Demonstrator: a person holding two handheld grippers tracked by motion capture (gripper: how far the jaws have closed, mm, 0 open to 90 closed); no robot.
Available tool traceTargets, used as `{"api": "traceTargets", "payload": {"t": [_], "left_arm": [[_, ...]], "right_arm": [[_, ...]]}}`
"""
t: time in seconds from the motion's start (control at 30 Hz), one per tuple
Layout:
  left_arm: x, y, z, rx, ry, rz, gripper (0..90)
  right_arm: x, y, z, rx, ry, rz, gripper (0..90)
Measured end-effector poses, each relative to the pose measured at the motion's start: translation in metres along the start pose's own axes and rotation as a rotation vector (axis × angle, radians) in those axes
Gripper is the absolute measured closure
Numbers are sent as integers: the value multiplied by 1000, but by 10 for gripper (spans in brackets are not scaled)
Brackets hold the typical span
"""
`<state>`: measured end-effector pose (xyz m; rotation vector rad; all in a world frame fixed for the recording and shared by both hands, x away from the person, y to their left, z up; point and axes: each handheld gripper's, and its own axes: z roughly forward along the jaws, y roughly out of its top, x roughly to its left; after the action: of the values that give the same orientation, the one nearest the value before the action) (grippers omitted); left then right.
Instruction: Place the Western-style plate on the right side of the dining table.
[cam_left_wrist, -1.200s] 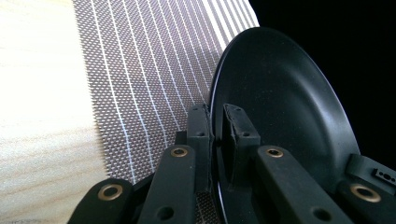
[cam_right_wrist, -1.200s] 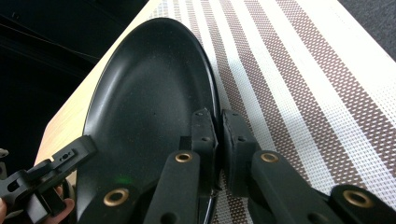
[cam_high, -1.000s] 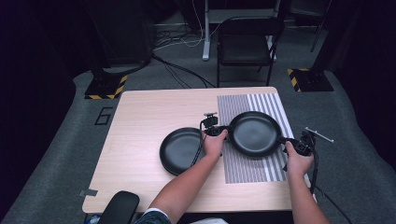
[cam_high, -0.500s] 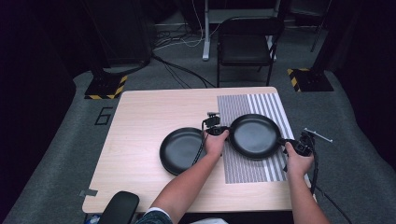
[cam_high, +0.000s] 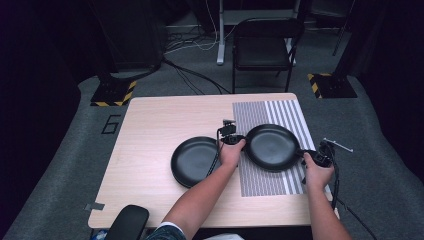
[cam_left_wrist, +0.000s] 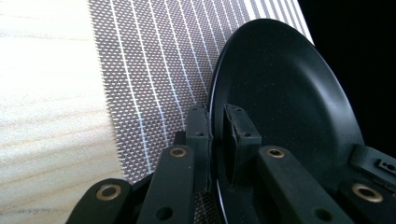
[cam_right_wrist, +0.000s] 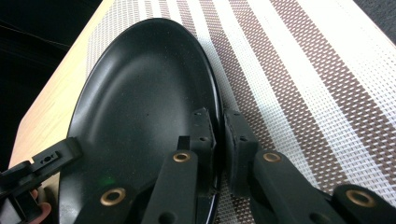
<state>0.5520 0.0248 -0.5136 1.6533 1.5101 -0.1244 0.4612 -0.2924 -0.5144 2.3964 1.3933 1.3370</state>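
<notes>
Surface (cam_high: 165, 120): pale wood, with a striped mat (cam_high: 280, 112) over its right part. Two black plates on it.

Right plate (cam_high: 272, 146) lay over the mat, its left rim close beside the left plate (cam_high: 195, 161), which sat on bare wood. Could not tell whether the two rims touched.

Left claw (cam_high: 235, 141) pinched the right plate's left rim; in the left gripper view the pads (cam_left_wrist: 200, 126) pressed the thin edge from both sides. Right claw (cam_high: 307, 154) pinched the opposite rim near the surface's right edge, its pads (cam_right_wrist: 204, 130) likewise tight on the edge.

Risks, as judged:
- Both grips sat on a narrow, slick rim. Uneven lift by one hand would likely tilt the plate and let it pivot or slide out of the pads.
- Hands pulling apart or pushing together could pop the rim free.
- A low carry leftward could knock the left plate and shove it along the wood.
- Dragging rather than lifting could ruck the mat.
</notes>
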Motion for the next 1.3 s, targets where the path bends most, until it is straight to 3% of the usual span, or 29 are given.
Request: {"api": "traceTargets", "payload": {"t": [0.2, 0.37, 0.5, 0.57, 0.67, 0.8, 0.9, 1.13, 1.3], "left_arm": [[1, 1, 0, 10, -21, -13, 746], [1, 0, -4, -7, -17, 2, 733], [0, 1, -6, -24, 3, 30, 694], [0, 1, -8, -20, -1, 34, 680], [0, 0, -10, -20, -13, 26, 675], [1, 0, -13, -28, -27, 23, 662], [2, 2, -15, -29, -30, 20, 655], [1, 3, -19, -32, -26, 49, 648], [0, 6, -26, -53, -34, 59, 648]], "right_arm": [[2, -1, 2, -2, -12, -2, 823], [7, -4, 2, -27, -44, -64, 790], [9, -5, -1, -43, -61, -83, 767], [10, -5, -2, -47, -56, -84, 762], [11, -6, -4, -51, -86, -114, 754], [10, -5, -11, -66, -64, -110, 741], [11, -6, -15, -73, -67, -134, 740], [15, -9, -18, -64, -72, -176, 736], [14, -8, -20, -65, -79, -173, 739]]}}
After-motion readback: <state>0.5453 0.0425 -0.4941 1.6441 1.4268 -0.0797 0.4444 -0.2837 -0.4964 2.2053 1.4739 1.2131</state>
